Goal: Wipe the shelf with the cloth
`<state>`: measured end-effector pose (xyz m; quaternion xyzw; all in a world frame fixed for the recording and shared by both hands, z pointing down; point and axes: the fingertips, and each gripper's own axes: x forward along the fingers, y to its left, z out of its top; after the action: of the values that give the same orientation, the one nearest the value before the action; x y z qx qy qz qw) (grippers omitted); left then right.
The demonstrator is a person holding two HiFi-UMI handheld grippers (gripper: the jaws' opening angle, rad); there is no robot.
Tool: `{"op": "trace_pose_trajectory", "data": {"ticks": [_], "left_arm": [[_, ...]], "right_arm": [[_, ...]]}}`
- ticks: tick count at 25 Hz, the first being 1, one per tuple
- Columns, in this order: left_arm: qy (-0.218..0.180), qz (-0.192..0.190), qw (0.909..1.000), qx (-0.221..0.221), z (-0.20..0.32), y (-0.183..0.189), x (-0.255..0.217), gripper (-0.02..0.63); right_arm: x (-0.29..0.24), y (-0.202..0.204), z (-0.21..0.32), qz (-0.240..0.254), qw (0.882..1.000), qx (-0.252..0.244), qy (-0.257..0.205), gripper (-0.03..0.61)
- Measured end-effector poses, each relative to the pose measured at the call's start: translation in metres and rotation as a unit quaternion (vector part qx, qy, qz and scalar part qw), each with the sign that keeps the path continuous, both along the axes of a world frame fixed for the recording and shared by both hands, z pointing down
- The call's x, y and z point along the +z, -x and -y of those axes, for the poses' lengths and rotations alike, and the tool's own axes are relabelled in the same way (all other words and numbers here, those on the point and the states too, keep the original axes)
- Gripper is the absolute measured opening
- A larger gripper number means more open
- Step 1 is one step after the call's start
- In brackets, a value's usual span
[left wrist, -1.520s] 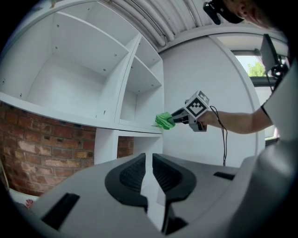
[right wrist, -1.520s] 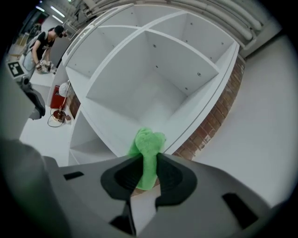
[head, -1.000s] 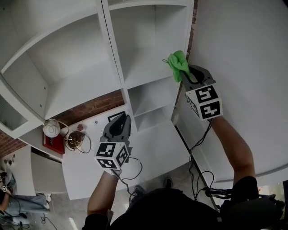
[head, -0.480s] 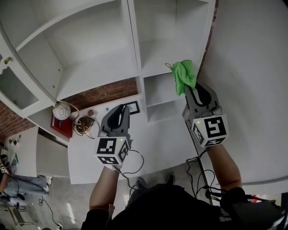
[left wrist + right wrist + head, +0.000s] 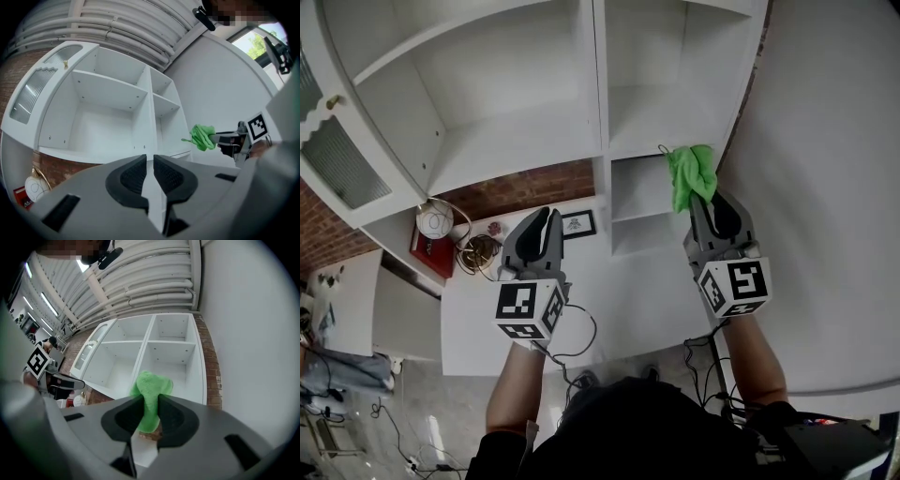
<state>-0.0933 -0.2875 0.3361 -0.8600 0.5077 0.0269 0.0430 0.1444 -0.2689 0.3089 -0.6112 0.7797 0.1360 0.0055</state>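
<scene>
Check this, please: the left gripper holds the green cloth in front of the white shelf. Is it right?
No: the right gripper holds the green cloth in front of the white shelf. The right gripper view shows it pinched between those jaws; the left gripper holds nothing.

I counted two pairs of tongs, the left tongs [image 5: 546,217] and the right tongs [image 5: 710,199], and a single green cloth [image 5: 689,173]. There was one white shelf unit [image 5: 592,112], with at least four open bays and one glass-fronted door [image 5: 337,159]. Near it were one white bench [image 5: 619,300], one small framed picture [image 5: 577,223], one round white pot [image 5: 435,221] and one red box [image 5: 431,253].
</scene>
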Motion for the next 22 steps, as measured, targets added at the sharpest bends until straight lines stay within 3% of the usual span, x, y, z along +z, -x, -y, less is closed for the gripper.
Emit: {"op": "trace_pose_trajectory", "data": {"ticks": [22], "left_arm": [[-0.009,-0.011,0.9999,0.000,0.0038,-0.0053,-0.0066,0.046]], "right_arm": [[-0.0012,0.0033,-0.0005,0.044,0.998,-0.040,0.009,0.084]]}}
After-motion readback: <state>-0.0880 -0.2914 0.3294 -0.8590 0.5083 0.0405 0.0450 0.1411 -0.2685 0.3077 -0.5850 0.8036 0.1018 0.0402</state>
